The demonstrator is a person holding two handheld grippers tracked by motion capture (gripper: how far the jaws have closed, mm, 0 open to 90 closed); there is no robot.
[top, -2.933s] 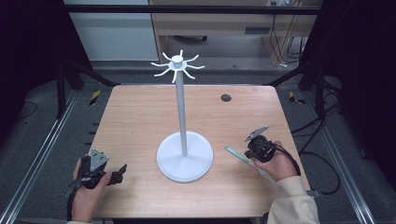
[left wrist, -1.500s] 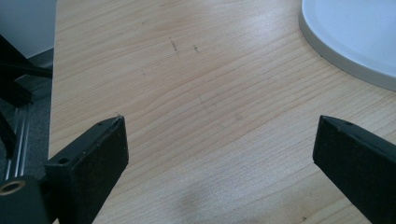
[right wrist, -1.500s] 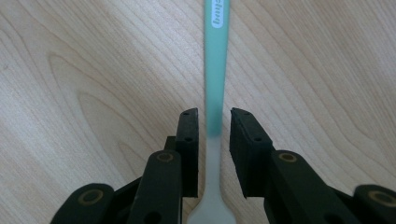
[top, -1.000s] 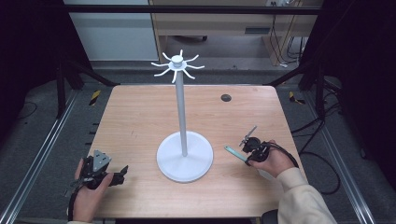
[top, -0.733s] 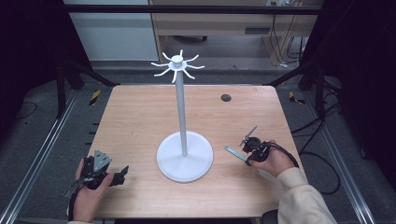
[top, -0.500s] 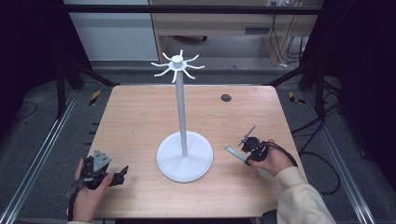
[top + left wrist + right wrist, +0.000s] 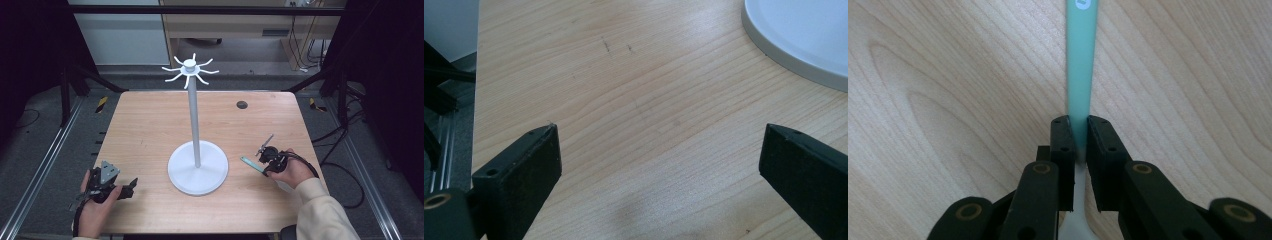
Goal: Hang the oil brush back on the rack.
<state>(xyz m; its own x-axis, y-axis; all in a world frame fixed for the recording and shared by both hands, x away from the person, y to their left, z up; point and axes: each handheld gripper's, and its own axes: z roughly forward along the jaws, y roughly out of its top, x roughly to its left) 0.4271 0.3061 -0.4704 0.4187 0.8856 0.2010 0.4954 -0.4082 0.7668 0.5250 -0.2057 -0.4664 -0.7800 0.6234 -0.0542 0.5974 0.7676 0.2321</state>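
A slim utensil with a pale green handle (image 7: 1081, 60) and a white lower part lies flat on the wooden table (image 7: 150, 125), right of the white stand. My right gripper (image 7: 1079, 132) points down at it. Its jaws have just been closing and now press both sides of the handle. In the high view the right gripper (image 7: 262, 165) sits at the table's right side with the utensil (image 7: 248, 162) poking out to its left. My left gripper (image 7: 131, 186) rests near the front left edge, open (image 7: 659, 150), with bare wood between its jaws.
A tall white stand (image 7: 192, 100) with several hooks at its top rises from a round base (image 7: 198, 167) at the table's middle; the base's rim (image 7: 804, 35) lies just ahead of the left gripper. A small dark disc (image 7: 242, 105) sits at the back right.
Since the earliest frame my right gripper has tipped down and shifted slightly toward the green utensil. The left hand and the stand have not moved.
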